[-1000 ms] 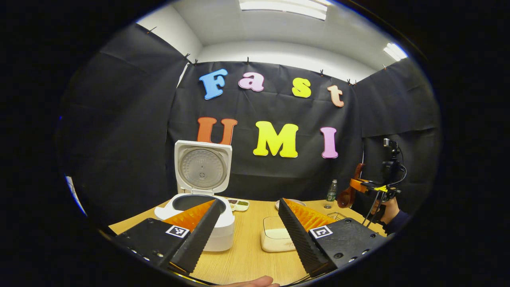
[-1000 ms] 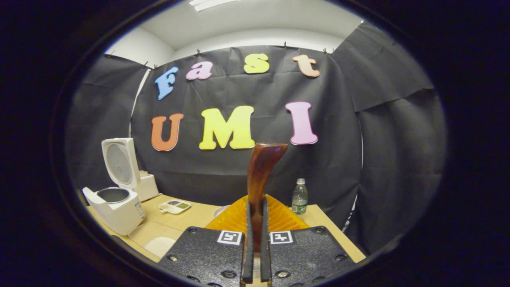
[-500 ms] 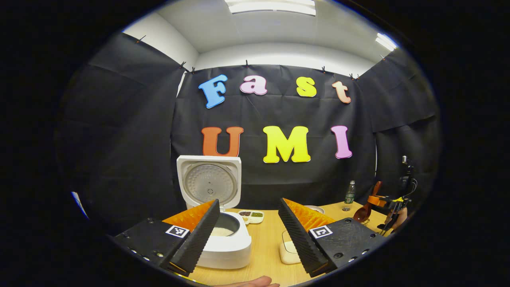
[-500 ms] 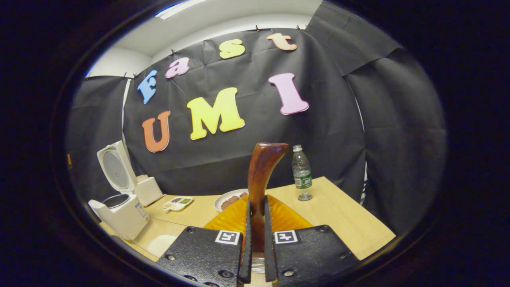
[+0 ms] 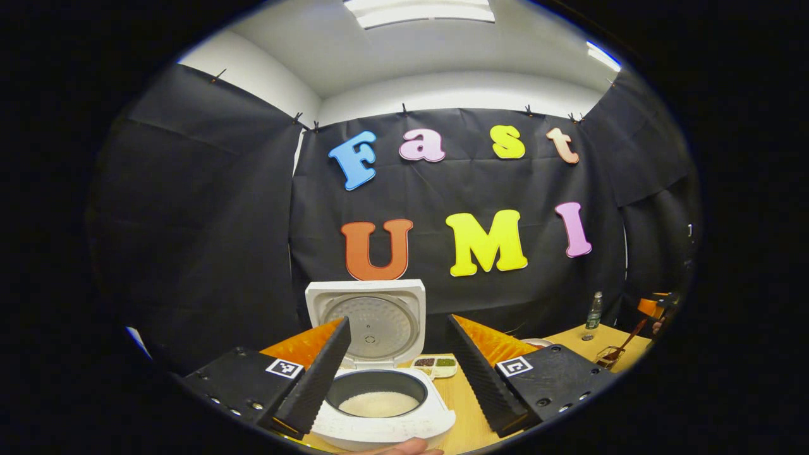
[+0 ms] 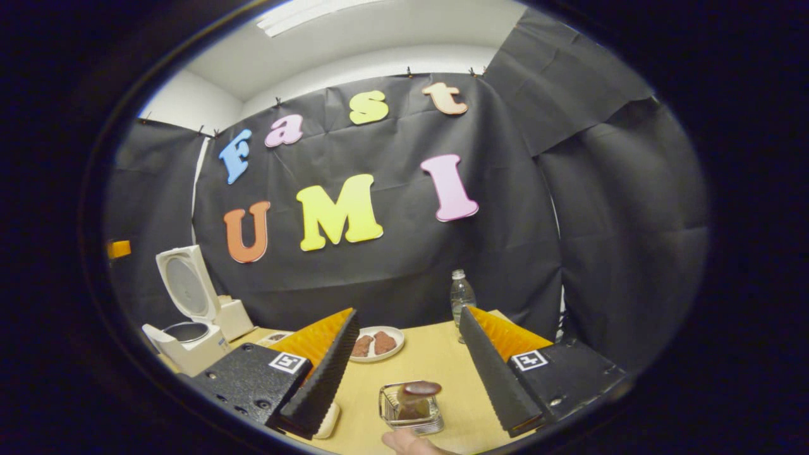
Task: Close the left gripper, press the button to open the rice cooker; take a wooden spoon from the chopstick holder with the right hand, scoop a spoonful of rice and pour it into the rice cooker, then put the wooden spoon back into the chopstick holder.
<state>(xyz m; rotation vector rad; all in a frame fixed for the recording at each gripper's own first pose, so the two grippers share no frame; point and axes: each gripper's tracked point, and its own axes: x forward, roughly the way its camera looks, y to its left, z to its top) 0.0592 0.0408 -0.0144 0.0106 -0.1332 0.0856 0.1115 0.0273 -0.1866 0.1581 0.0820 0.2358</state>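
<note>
- The wooden spoon (image 6: 418,393) stands in the chopstick holder (image 6: 409,411), a small see-through box on the desk (image 6: 436,357), its dark rounded end poking out of the top. Nothing grips it.
- In the right gripper view, the right claw (image 6: 409,373) hangs just above the holder with its fingers spread wide, one on either side and clear of the spoon.
- In the left gripper view the same holder and spoon (image 5: 622,349) sit small at the far right edge of the desk.
- The rice cooker (image 5: 379,411) is open, its lid (image 5: 370,322) tipped upright at the back. White rice (image 5: 378,404) lies in the bottom of the dark inner pot.
- The left claw (image 5: 399,373) hovers in front of the cooker, fingers spread apart and empty, the pot showing between them.
- Beyond the cooker lies a little divided tray (image 5: 435,364) of dark and green fillings.
- A white plate (image 6: 376,344) with two brown pieces rests past the holder, and a clear water bottle (image 6: 461,297) stands upright near the back of the desk.
- A fingertip (image 6: 407,442) shows at the bottom edge, just before the holder.
</note>
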